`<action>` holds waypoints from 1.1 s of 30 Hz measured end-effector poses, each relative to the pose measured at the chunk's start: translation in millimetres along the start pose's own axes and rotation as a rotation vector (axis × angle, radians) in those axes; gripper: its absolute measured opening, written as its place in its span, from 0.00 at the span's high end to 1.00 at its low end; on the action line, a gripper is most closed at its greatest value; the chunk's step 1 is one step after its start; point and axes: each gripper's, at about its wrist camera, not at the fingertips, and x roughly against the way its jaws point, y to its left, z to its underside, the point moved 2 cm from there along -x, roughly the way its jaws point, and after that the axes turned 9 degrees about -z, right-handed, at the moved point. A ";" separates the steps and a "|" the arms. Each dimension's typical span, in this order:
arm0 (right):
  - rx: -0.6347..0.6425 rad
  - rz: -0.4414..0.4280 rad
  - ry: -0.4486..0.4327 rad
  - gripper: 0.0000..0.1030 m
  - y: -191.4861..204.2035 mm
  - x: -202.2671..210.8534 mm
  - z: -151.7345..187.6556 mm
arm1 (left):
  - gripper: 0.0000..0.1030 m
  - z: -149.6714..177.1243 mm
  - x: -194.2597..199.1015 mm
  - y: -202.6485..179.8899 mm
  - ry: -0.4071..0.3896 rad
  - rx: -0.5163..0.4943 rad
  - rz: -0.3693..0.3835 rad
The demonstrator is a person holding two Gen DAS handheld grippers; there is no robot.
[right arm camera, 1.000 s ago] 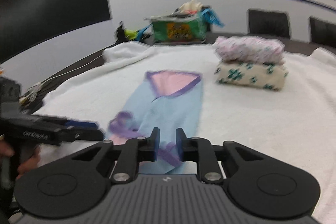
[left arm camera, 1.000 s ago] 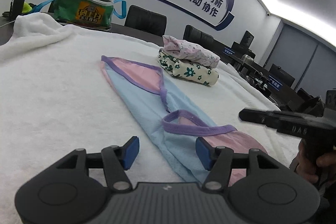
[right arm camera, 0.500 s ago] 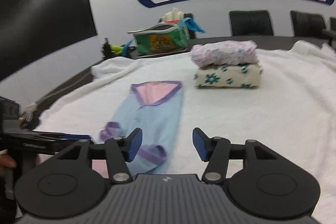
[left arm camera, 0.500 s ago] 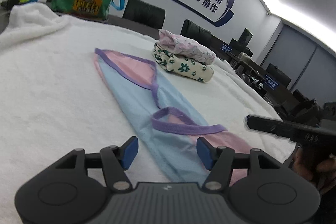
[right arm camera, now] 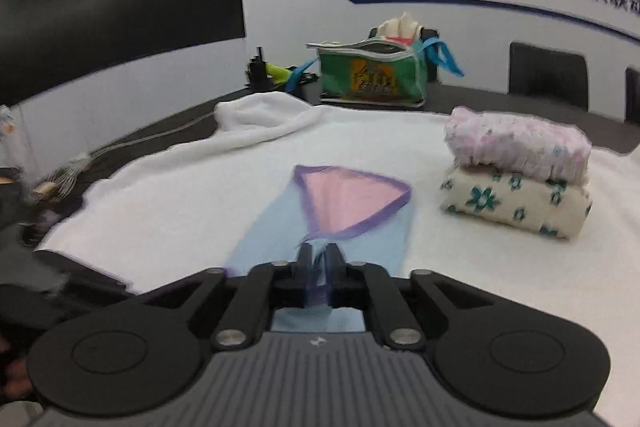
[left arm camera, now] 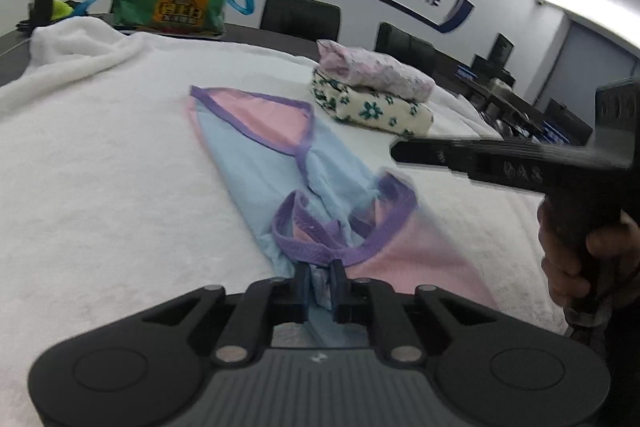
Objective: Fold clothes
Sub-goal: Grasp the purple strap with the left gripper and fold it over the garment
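Observation:
A light blue and pink garment with purple trim point(left arm camera: 272, 163) lies lengthwise on the white towel-covered table point(left arm camera: 100, 163); it also shows in the right wrist view point(right arm camera: 340, 211). My left gripper point(left arm camera: 320, 273) is shut on the garment's near end, which is bunched and lifted. My right gripper point(right arm camera: 319, 257) is shut on blue fabric of the same near end. The right gripper's body point(left arm camera: 520, 167) shows at the right of the left wrist view, held in a hand.
Two folded garments are stacked at the right, a pink floral one point(right arm camera: 516, 151) on a green-flowered one point(right arm camera: 516, 207). A green bag point(right arm camera: 372, 75) stands on the dark table behind. A bunched towel edge point(right arm camera: 256, 119) lies at the far left. Black chairs line the wall.
Both grippers were open half a second ago and have now closed on the garment's near end. The near end has been gathered and lifted off the towel.

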 end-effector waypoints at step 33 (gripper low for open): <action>0.200 -0.114 0.118 0.49 34.2 82.6 85.3 | 0.31 59.8 57.2 5.3 -0.121 -0.252 0.337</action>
